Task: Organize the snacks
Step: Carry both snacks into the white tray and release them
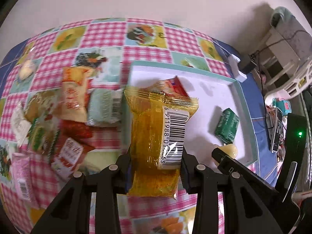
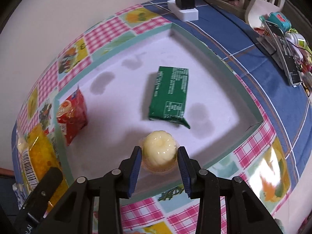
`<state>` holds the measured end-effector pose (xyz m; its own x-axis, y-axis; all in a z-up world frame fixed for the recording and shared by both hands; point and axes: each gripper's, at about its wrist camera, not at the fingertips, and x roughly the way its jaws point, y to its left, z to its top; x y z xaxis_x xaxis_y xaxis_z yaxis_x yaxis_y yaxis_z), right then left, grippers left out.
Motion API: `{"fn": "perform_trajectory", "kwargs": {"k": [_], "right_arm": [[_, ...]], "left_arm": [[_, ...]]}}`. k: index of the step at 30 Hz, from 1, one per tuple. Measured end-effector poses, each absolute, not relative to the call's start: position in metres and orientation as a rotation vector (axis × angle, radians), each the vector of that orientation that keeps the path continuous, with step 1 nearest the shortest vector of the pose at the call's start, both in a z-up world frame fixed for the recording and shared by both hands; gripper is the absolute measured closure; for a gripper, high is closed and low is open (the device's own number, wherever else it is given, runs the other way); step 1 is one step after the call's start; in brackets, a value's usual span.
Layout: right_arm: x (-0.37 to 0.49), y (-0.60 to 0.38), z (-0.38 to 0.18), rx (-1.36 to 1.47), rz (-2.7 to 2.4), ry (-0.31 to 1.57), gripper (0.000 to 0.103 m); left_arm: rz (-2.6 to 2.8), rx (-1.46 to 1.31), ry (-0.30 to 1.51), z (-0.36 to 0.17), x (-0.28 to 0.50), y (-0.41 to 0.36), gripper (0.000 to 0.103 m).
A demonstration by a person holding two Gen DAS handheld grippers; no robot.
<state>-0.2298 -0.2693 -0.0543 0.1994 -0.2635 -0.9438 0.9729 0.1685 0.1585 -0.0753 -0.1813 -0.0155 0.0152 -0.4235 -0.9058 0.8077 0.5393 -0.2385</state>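
My left gripper (image 1: 155,161) is shut on a yellow snack packet (image 1: 156,136) with a barcode and holds it above the near left edge of the white tray (image 1: 212,89). My right gripper (image 2: 159,156) is shut on a pale yellow jelly cup (image 2: 159,152) over the tray's near rim (image 2: 224,152). In the tray lie a green packet (image 2: 169,95) and a red packet (image 2: 71,115). The jelly cup (image 1: 231,150) and green packet (image 1: 227,125) also show in the left wrist view.
A pile of mixed snack packets (image 1: 64,117) lies on the checked tablecloth left of the tray. A white power strip with a black adapter (image 2: 184,5) sits beyond the tray. Cluttered gadgets (image 2: 282,44) lie on the blue cloth at the right.
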Motion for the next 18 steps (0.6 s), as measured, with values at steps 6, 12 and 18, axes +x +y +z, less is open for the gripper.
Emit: {"fn": "perform_trajectory", "kwargs": {"k": [6, 12, 18], "right_arm": [[-0.231, -0.272, -0.055, 0.995, -1.087, 0.941, 0.062], [-0.224, -0.273, -0.051, 0.975, -1.079, 0.925, 0.062], [-0.216, -0.269, -0.048, 0.934, -1.068, 0.952, 0.040]], "left_arm": [[-1.050, 0.398, 1.234, -0.017, -0.082, -0.193, 0.053], [-1.033, 0.360, 1.237, -0.006, -0.072, -0.185, 0.047], [-0.878, 0.408, 1.224, -0.007, -0.054, -0.171, 0.033]]}}
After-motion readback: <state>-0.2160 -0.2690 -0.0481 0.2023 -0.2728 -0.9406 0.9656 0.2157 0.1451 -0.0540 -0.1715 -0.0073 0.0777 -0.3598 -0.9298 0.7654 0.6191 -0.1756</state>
